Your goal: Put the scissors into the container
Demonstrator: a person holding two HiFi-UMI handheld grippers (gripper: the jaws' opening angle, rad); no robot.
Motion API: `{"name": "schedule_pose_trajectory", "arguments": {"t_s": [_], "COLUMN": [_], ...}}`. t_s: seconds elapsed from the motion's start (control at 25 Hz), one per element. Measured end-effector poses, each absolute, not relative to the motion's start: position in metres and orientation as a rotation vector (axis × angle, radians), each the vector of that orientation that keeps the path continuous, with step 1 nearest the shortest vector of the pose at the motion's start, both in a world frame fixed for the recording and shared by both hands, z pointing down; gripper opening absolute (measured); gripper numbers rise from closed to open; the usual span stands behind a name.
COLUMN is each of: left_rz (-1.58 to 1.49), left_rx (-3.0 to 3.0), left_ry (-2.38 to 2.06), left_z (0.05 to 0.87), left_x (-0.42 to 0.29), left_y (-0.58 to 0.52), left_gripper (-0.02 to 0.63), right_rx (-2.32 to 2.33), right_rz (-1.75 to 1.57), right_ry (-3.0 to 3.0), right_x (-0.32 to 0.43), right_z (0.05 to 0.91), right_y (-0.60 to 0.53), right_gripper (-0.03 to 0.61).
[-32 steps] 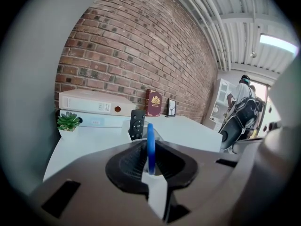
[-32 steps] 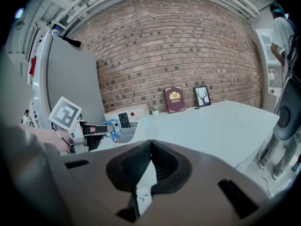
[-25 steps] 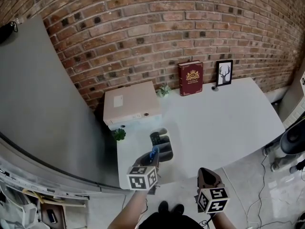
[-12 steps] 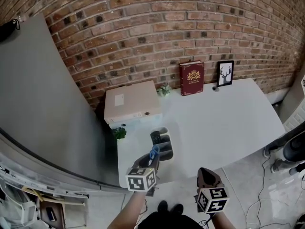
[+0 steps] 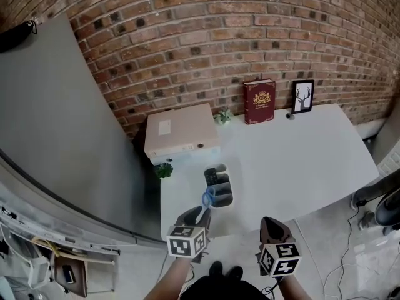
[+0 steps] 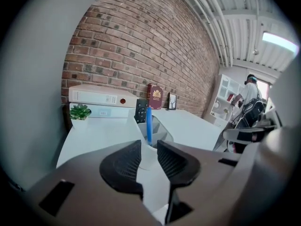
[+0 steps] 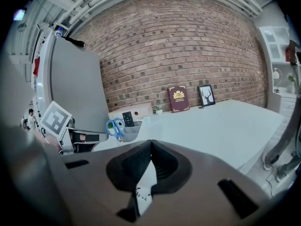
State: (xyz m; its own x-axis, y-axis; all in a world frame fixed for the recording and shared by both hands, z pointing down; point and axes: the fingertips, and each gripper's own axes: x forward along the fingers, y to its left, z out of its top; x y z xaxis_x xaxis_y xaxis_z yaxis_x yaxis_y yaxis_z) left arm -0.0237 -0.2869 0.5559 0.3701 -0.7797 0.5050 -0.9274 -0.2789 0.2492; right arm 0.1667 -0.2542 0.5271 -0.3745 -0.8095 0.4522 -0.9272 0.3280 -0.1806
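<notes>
Letting go just now, the left gripper (image 6: 149, 150) gapes empty — blue-handled scissors (image 5: 208, 198) stand at 7 o'clock in the container (image 5: 224, 199), seemingly delivered.

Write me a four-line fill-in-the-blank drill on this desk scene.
The ___ with blue handles stand in the container.
A black ___ stands in it too.
The left gripper has its jaws ___.
The right gripper has its jaws ___.
Missing words: scissors; remote; open; shut.
</notes>
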Motion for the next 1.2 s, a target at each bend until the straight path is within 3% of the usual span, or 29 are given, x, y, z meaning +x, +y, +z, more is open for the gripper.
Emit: {"name": "schedule_pose_trajectory", "arguments": {"t_s": [1.2], "left_rz": [0.403], "left_rx": [2.13], "left_ry": [-1.592], "left_z": [0.533], "left_x": [-0.044], "left_y": [-0.222], "left_gripper": [0.029], "right_rx": [1.506], "right_rz": [0.563], "right_ry": [-2.37], "right_x": [0.164], "right_z": [0.52], "right_y": [-0.228], "right_gripper": [0.0]}}
